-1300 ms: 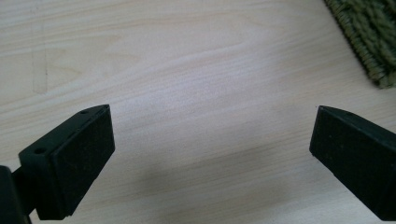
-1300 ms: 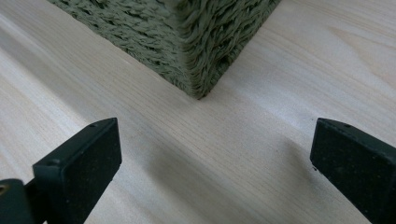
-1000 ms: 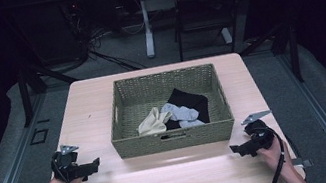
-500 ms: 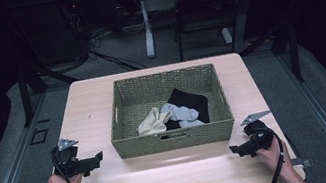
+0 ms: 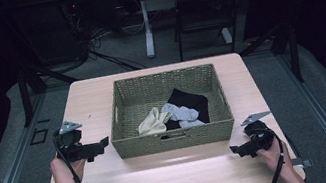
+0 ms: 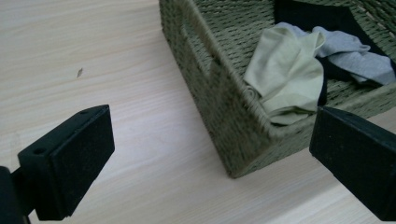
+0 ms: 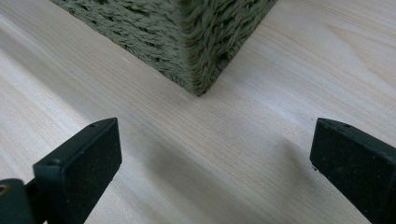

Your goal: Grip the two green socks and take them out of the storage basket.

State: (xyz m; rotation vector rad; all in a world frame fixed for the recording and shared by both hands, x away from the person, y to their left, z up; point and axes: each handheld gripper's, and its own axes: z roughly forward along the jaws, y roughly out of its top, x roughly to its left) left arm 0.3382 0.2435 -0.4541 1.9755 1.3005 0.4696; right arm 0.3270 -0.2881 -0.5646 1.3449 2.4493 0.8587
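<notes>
Left gripper (image 5: 101,144): held above the counter (image 5: 91,99) just off the basket's left front corner, jaws spread wide with nothing between them, pointing towards the basket.
Right gripper (image 5: 235,150): low over the counter near the basket's right front corner, jaws spread wide and empty.
Basket (image 5: 174,139): green woven, sits mid-counter between the two grippers.
Pale yellow cloth (image 6: 285,74): crumpled in the basket against its front wall, nearest the left gripper.
Grey cloth (image 6: 359,58): lies just beside the yellow one, touching it.
Black cloth (image 5: 188,100): lies behind both, towards the back right.
</notes>
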